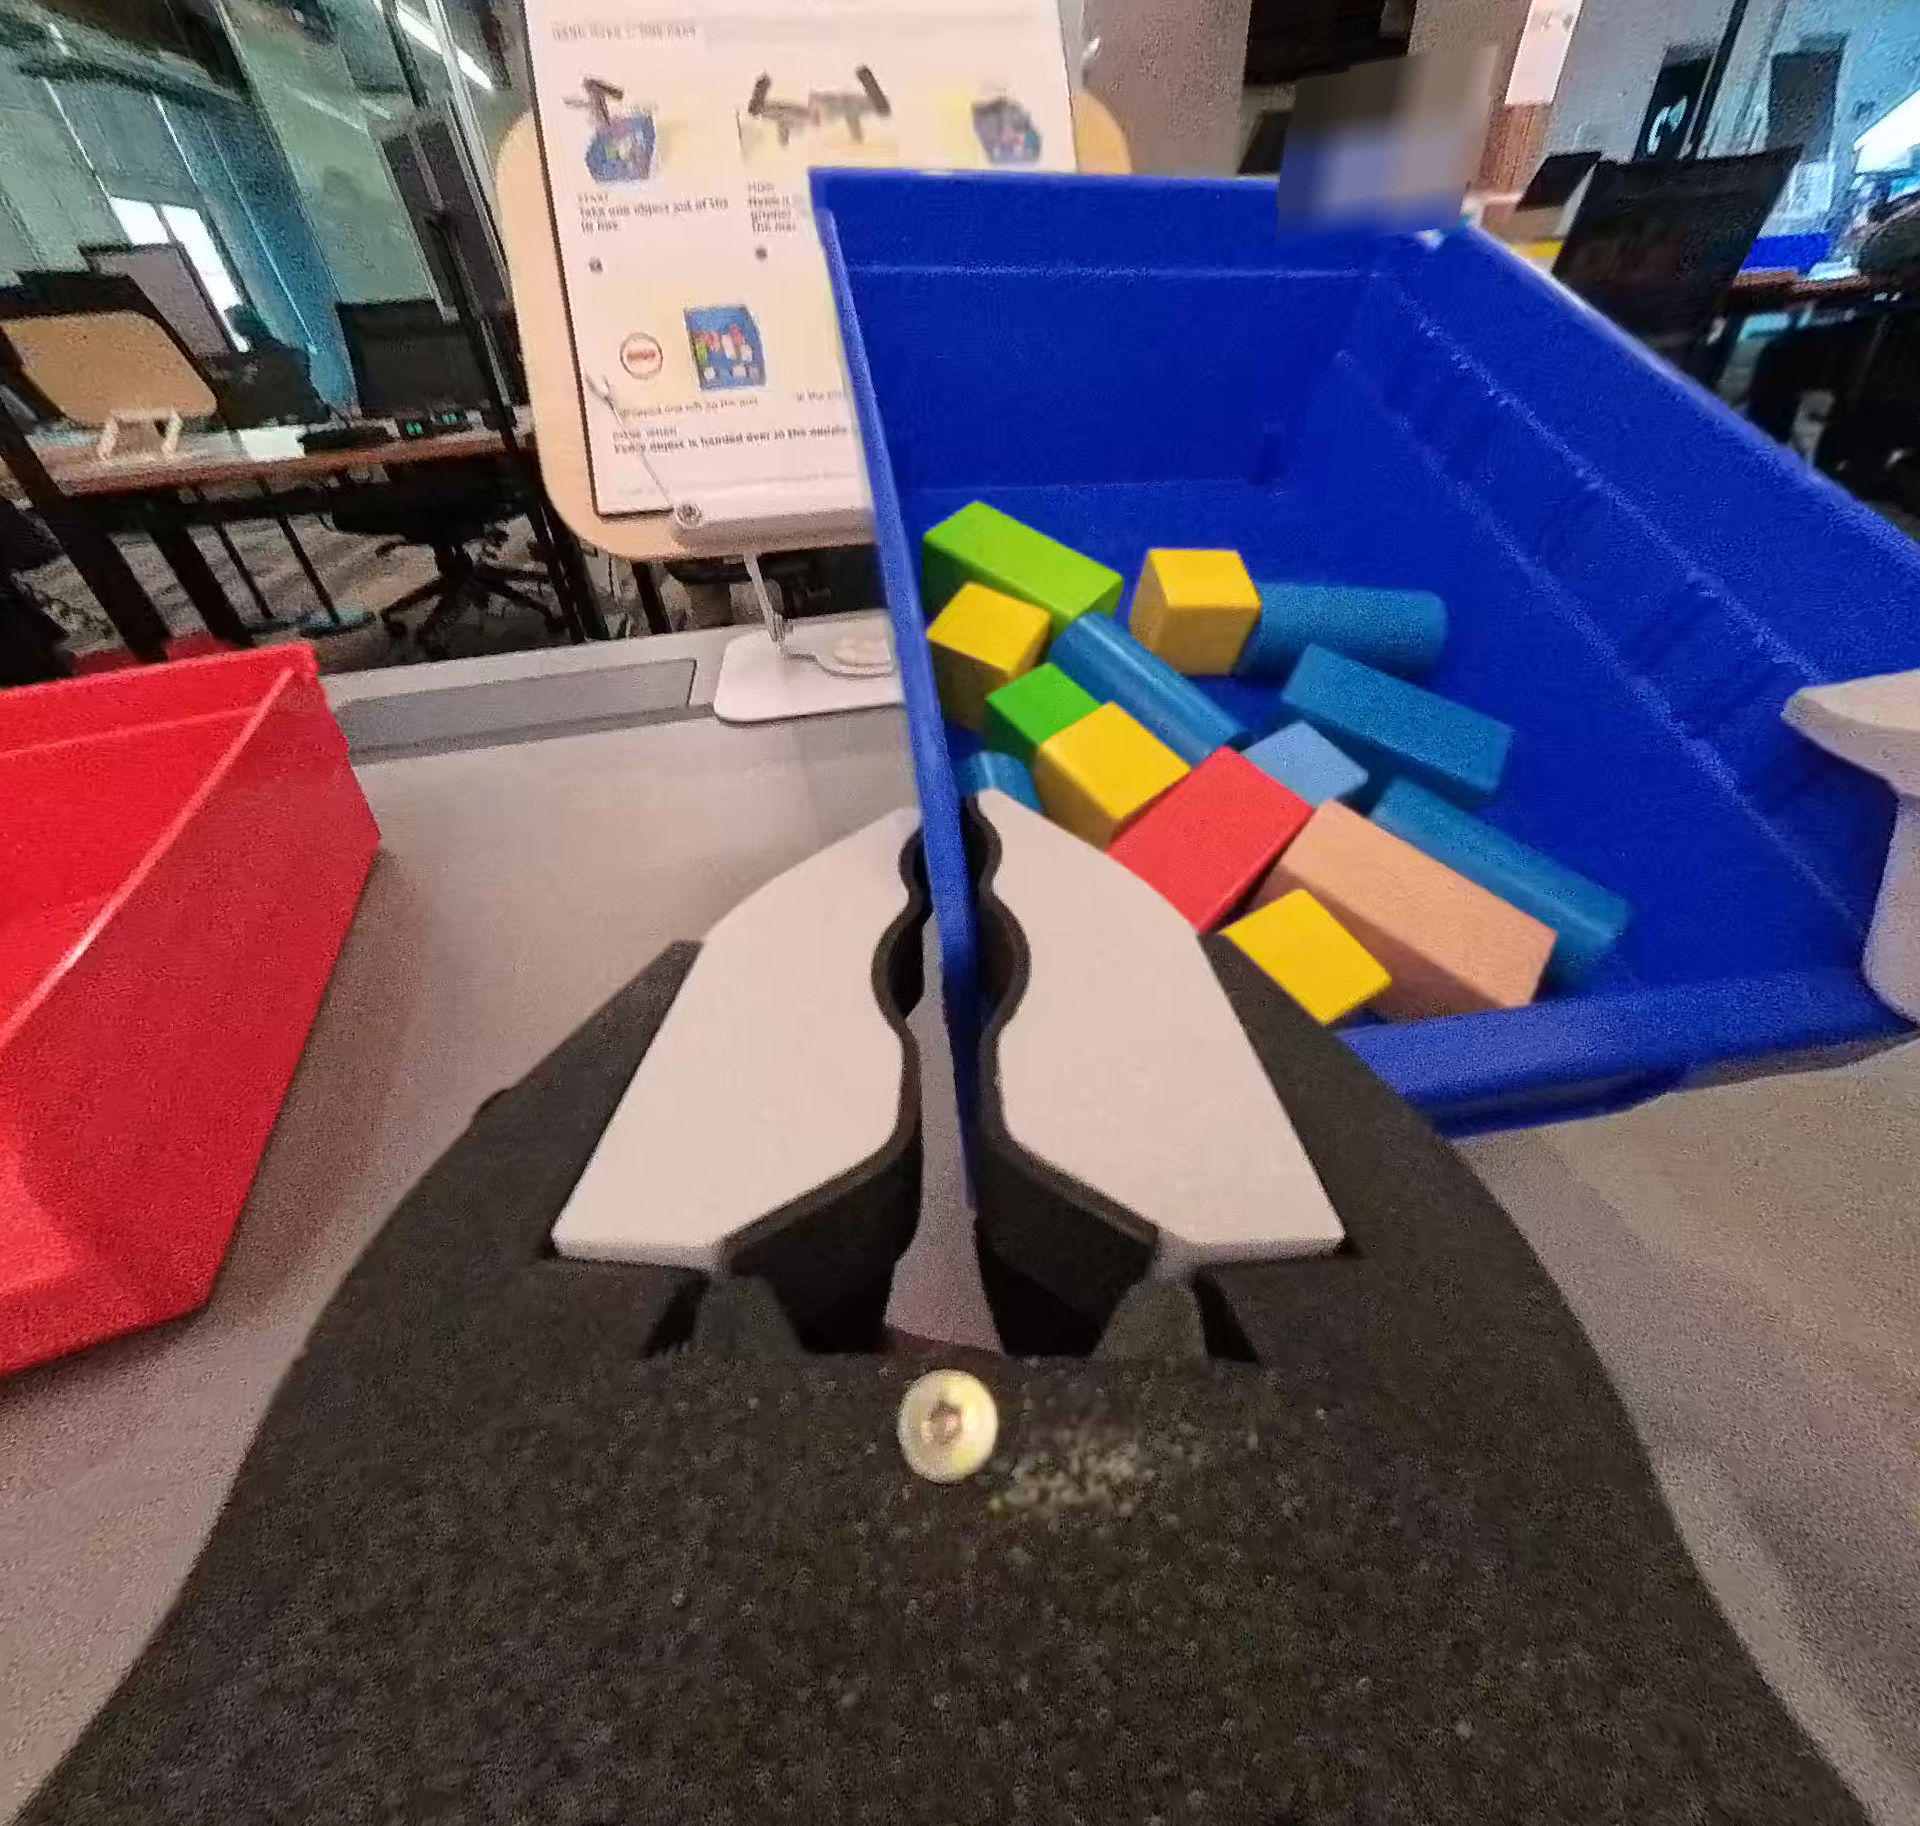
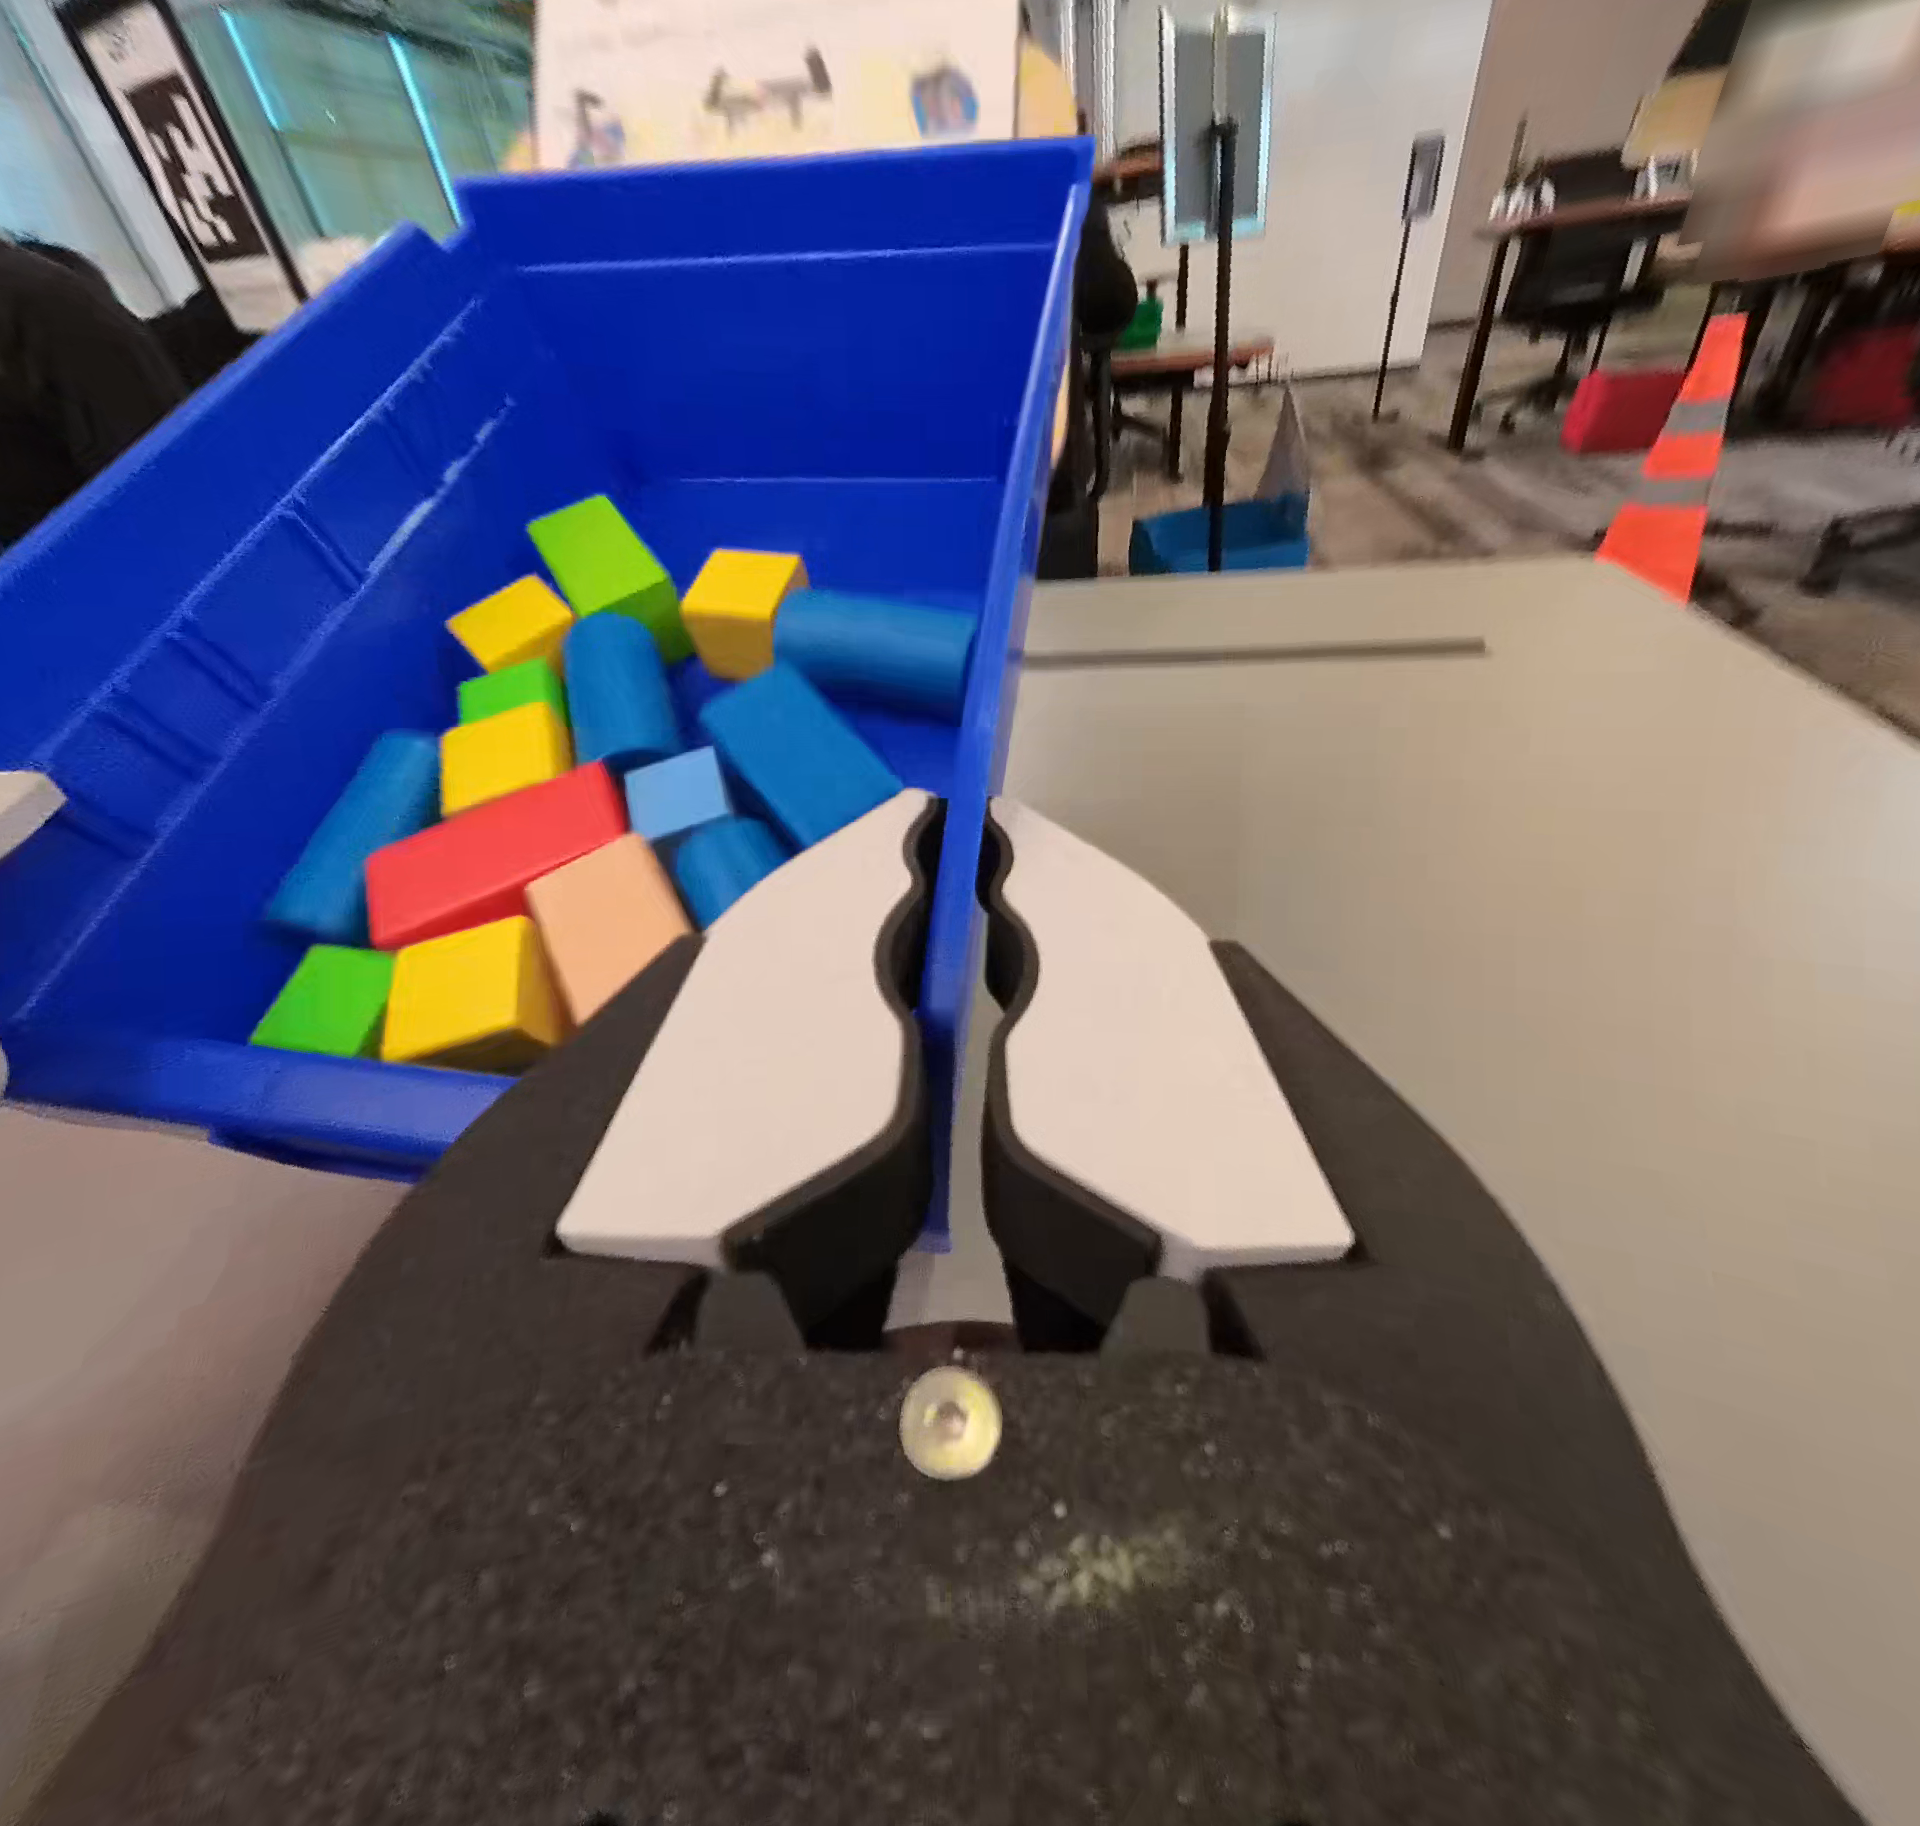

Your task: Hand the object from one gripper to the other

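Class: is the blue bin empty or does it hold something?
Not empty. The blue bin holds a jumble of coloured wooden blocks across its floor.

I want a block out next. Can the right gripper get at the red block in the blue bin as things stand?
Probably not yet. The right gripper is shut on the blue bin wall, so it must let go first. The red block itself lies uncovered on top, inside that wall.
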`<state>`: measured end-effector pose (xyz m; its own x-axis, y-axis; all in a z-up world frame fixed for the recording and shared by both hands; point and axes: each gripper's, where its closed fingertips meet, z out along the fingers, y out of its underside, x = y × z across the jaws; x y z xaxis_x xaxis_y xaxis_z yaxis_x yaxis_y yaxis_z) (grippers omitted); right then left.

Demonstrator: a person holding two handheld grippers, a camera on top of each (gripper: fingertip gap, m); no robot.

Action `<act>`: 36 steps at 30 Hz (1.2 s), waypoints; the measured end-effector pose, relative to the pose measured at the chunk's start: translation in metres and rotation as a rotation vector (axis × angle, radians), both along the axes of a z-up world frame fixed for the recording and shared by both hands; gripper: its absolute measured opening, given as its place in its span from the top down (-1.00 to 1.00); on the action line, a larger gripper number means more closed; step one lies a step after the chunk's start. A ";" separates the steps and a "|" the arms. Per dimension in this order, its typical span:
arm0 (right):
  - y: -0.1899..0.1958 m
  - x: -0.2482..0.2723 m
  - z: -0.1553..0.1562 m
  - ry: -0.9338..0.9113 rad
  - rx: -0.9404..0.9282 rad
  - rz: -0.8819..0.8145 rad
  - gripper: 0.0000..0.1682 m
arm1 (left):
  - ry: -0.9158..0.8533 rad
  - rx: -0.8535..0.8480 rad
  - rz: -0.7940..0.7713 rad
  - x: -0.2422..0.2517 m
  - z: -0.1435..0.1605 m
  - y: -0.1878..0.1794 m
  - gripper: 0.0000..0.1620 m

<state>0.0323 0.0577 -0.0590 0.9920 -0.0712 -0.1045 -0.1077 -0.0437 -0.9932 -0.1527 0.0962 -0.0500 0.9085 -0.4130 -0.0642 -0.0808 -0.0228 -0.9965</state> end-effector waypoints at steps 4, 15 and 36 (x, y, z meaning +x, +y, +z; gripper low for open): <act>0.008 0.001 -0.025 0.041 -0.157 -0.011 0.94 | 0.059 -0.163 -0.026 0.004 -0.021 0.016 0.96; 0.021 0.001 -0.016 0.065 -0.573 0.024 0.94 | 0.267 -0.492 -0.061 0.009 0.008 0.043 0.96; 0.058 -0.028 0.026 -0.292 -0.671 -0.021 0.95 | 0.017 -0.649 -0.054 -0.018 -0.026 0.070 0.95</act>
<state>0.0041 0.1157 -0.0326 0.9705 -0.0465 0.2366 0.1496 -0.6536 -0.7419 -0.1710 0.1666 -0.0762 0.8863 -0.4179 0.1994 -0.1144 -0.6150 -0.7802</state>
